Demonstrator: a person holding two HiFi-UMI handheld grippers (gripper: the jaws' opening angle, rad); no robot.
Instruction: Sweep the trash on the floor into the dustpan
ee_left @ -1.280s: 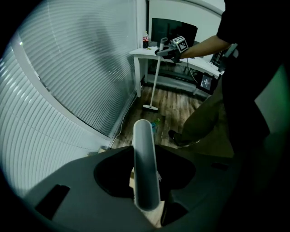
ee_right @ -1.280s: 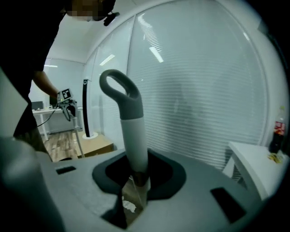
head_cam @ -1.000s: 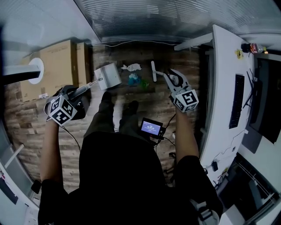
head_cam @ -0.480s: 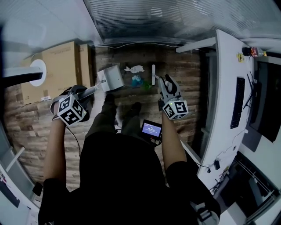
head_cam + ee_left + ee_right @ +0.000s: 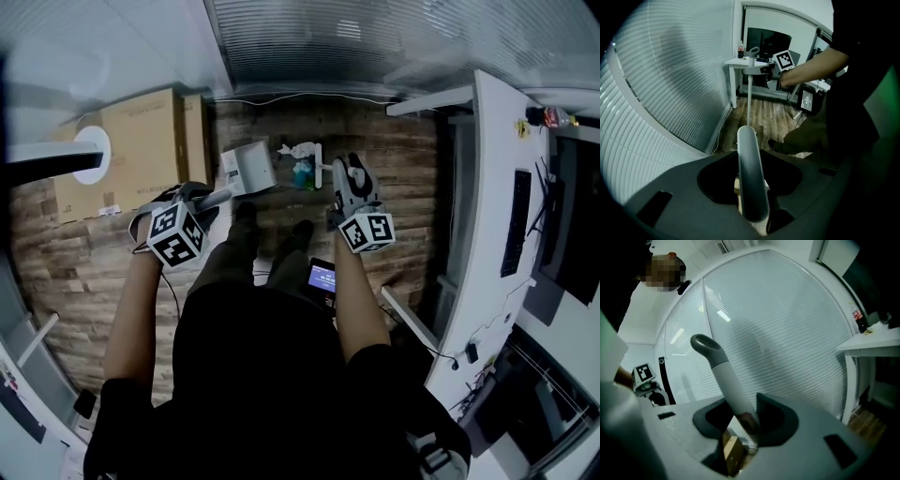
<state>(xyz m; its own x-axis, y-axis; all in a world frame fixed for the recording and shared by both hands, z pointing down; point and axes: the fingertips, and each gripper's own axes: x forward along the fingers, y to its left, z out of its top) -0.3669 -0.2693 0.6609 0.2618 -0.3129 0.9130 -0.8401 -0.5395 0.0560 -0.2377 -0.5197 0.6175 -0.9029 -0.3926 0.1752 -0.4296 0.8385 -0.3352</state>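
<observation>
My left gripper (image 5: pixel 199 201) is shut on the grey handle (image 5: pixel 751 183) of the dustpan (image 5: pixel 251 169), whose white pan rests on the wood floor in front of the person's feet. Held in my shut right gripper (image 5: pixel 349 174) is the broom's grey handle (image 5: pixel 726 380); its white head (image 5: pixel 317 166) stands on the floor just right of the trash. That trash is a crumpled white paper (image 5: pixel 302 148) and a blue-green piece (image 5: pixel 302 174), lying between the pan and the broom head. The right gripper's marker cube (image 5: pixel 784 59) shows in the left gripper view.
A cardboard box (image 5: pixel 141 141) lies on the floor at the left, beside the pan. A white desk (image 5: pixel 487 216) with a keyboard runs along the right. Window blinds (image 5: pixel 319 42) and a cable close off the far side. A small screen (image 5: pixel 322 278) hangs at the person's waist.
My right gripper has swung left with the broom, bringing its head from well right of the trash to right beside it. The left gripper and the dustpan have kept still.
</observation>
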